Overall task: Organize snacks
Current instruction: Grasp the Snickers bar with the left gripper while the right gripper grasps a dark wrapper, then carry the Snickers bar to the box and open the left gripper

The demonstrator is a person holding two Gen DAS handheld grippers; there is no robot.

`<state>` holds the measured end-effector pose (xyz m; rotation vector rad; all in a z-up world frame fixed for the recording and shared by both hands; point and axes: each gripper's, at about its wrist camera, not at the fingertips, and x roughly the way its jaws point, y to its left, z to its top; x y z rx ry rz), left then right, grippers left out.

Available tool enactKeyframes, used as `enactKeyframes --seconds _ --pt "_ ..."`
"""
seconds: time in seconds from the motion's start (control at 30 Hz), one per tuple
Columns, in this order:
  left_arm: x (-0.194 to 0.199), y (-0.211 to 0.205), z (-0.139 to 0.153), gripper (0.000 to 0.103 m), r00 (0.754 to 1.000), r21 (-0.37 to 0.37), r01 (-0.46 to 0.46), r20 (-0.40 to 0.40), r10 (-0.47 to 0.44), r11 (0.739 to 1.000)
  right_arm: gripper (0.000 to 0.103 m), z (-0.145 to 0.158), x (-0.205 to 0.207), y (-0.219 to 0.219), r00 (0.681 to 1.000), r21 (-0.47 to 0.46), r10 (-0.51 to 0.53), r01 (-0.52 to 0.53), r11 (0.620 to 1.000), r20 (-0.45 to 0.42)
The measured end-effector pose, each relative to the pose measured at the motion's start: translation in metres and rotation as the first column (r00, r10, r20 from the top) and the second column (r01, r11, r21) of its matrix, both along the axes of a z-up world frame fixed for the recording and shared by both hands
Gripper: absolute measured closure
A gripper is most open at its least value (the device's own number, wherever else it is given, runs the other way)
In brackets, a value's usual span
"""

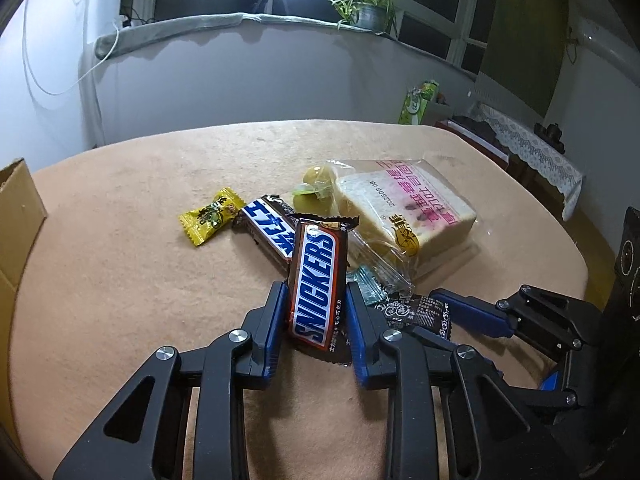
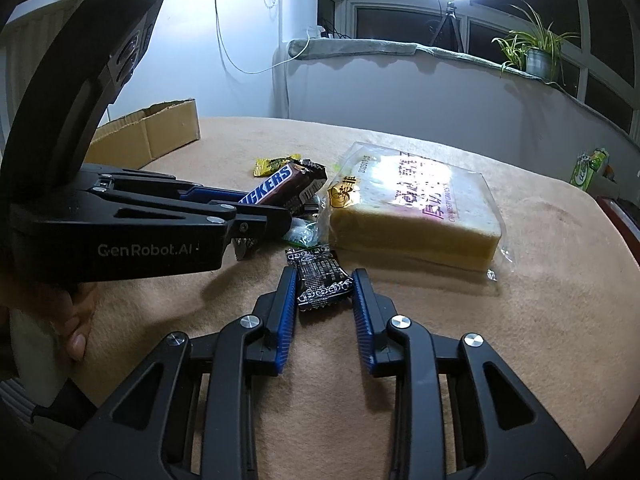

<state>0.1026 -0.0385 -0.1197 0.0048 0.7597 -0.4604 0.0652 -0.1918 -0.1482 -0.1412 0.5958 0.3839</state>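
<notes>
Both sets of jaws are closed on a snack. My left gripper (image 1: 316, 296) pinches the chocolate bar (image 1: 316, 280) across its width, low on the wrapper, so most of the bar sticks out ahead of the pads. My right gripper (image 2: 325, 284) squeezes a small black candy packet (image 2: 322, 282) near its tail end.

From the left wrist view, the rest of the pile lies on the tan tablecloth (image 1: 120, 280): a second chocolate bar (image 1: 266, 230) at eleven o'clock of the one I hold, a yellow candy (image 1: 210, 216) further out at ten o'clock, the bagged slice of cake (image 1: 404, 212) at one o'clock, and a green-yellow sweet (image 1: 314, 186) at twelve. The cardboard box (image 1: 18, 232) sits at nine o'clock, well apart from the pile; I take it to be where the snacks go.

To do this step well, I judge I should lift both pieces straight up before swinging anything sideways. The held bar overlaps its neighbour and the cake's clear wrapper (image 1: 376, 260), so a sideways drag would scatter them. The two grippers are close together, so I would move the left one away first, toward nine o'clock. The black packet is thin and crinkly; a firm, steady squeeze should keep it from slipping out.
</notes>
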Motion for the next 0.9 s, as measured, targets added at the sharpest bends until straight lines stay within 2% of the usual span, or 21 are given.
enactKeyframes --seconds 0.17,0.4,0.63,0.9 --pt "-0.001 0.001 0.0 0.076 1.0 -0.006 -0.009 0.005 0.009 1.0 0.075 0.0 0.0 -0.001 1.0 0.011 0.0 0.0 1.0 -0.006" --pt "-0.022 0.01 0.007 0.076 0.998 -0.017 -0.054 0.038 0.055 0.998 0.075 0.008 -0.014 -0.013 0.999 0.113 -0.015 0.02 0.993 -0.044" --pt "-0.055 0.028 0.025 0.076 0.993 -0.038 -0.086 0.078 0.089 0.996 0.075 0.035 -0.035 -0.01 0.999 0.118 -0.032 0.03 0.993 0.011" --pt "-0.084 0.055 0.049 0.076 0.979 -0.081 -0.131 0.146 0.142 0.988 0.075 0.065 -0.057 0.011 0.997 0.082 -0.013 0.007 0.997 0.074"
